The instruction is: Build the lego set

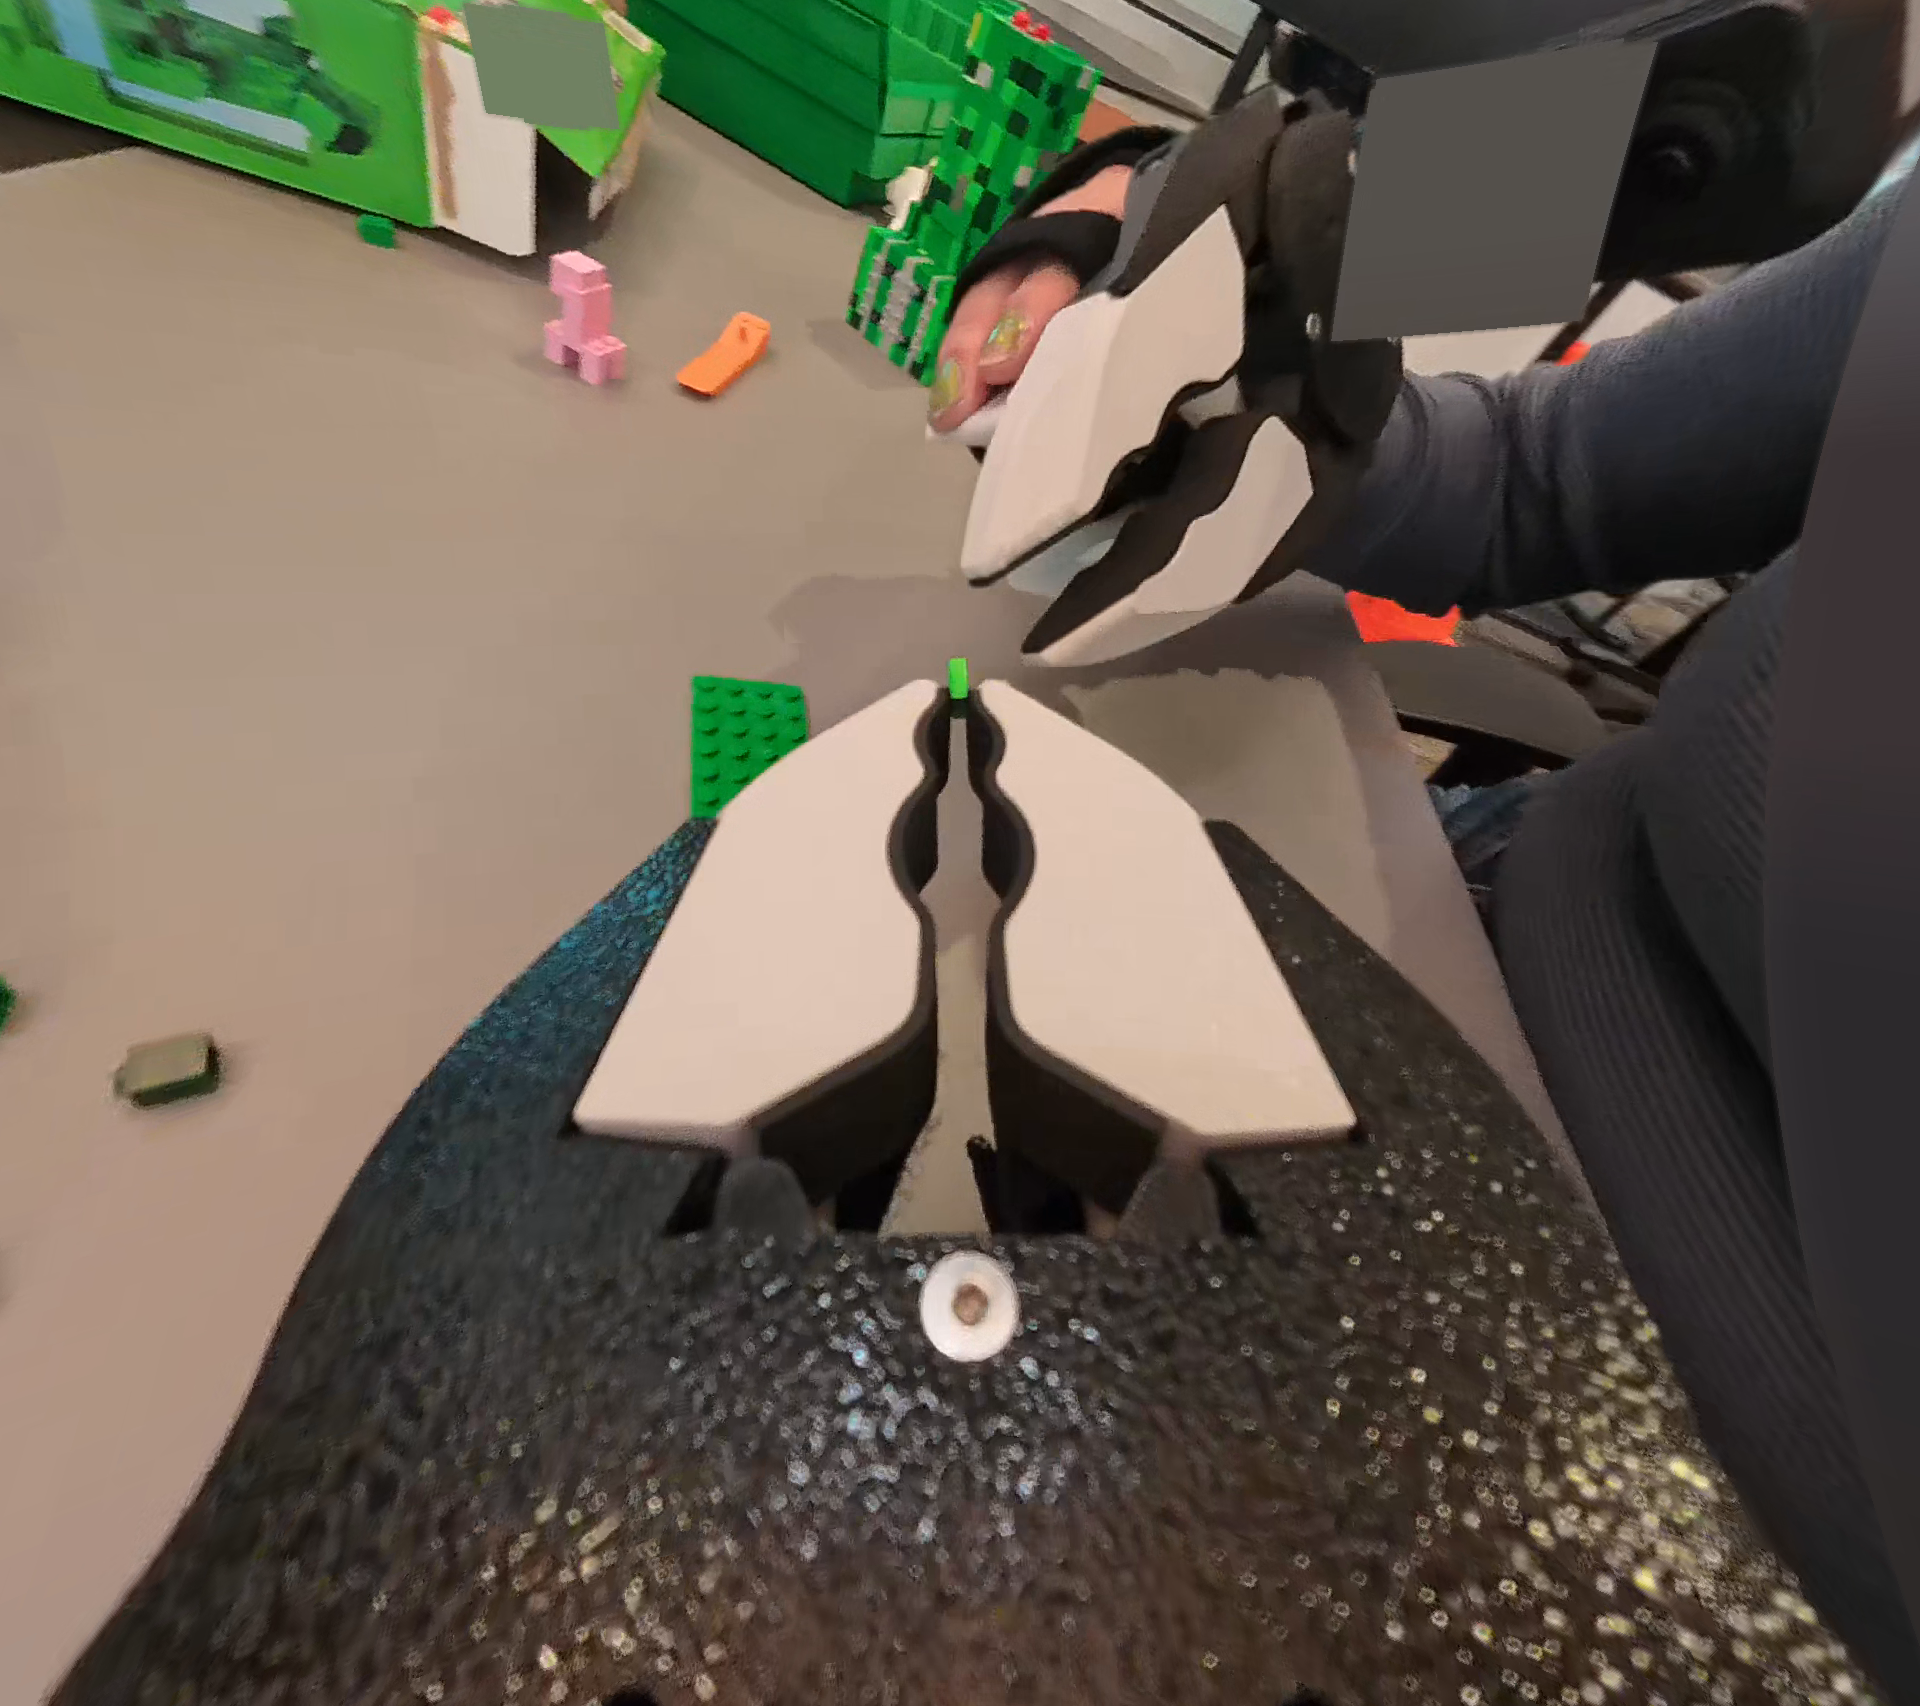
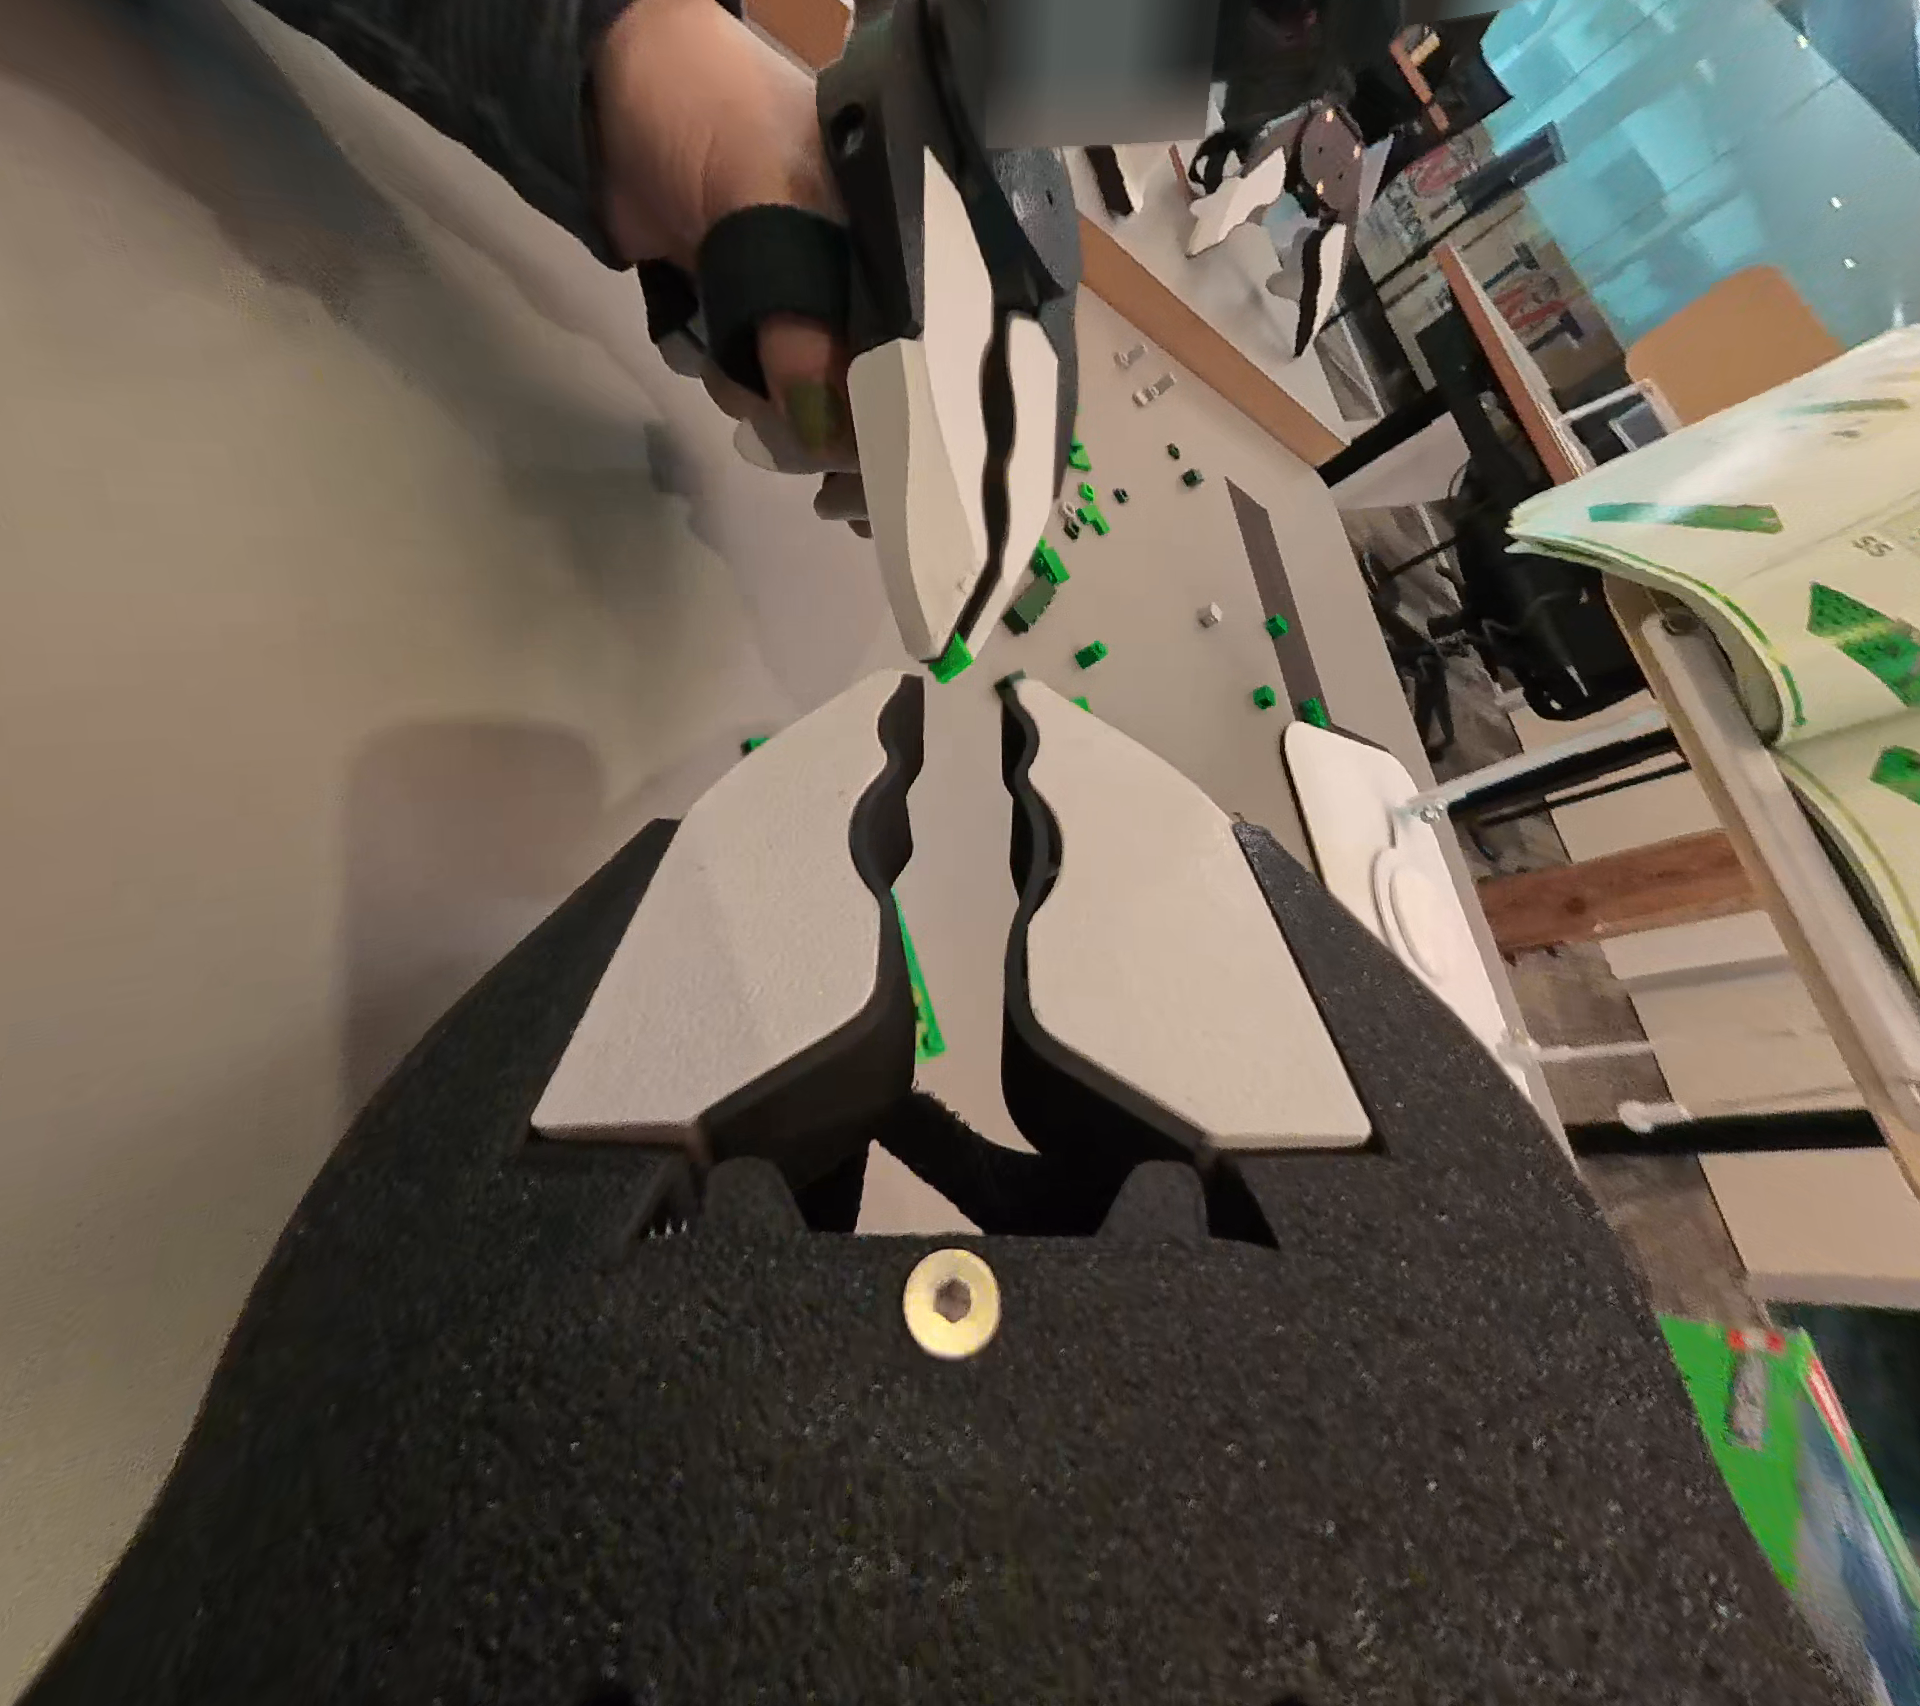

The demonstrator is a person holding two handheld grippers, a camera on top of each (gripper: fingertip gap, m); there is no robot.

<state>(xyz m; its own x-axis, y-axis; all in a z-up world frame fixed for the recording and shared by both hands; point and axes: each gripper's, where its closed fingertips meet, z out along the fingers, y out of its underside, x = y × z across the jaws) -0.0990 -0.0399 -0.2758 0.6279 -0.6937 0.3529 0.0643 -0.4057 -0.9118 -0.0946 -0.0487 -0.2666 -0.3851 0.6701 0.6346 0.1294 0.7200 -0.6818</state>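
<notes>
Left gripper [image 1: 958, 700], centre of the left wrist view: fingertips clamped on a small bright green brick [image 1: 958, 680], pads pressed on both its sides, brick sticking out past the tips. Same brick [image 2: 951, 657] seen at centre of the right wrist view, pinched at the tip of the left gripper [image 2: 940, 654] coming down from above.

Right gripper [image 2: 961, 692], lower centre of that view: jaws apart, nothing between the pads, tips just beside the held brick. In the left wrist view, right gripper [image 1: 1023, 612] at right of centre, tips apart.

Green studded plate [image 1: 743, 742] flat on the grey table [image 1: 312, 617], just left of the left fingers. Pink brick figure [image 1: 582, 318] and orange piece [image 1: 725, 355] farther up. Green box [image 1: 260, 46] at upper left. Loose green bricks [image 2: 1091, 655] scattered at centre right.
</notes>
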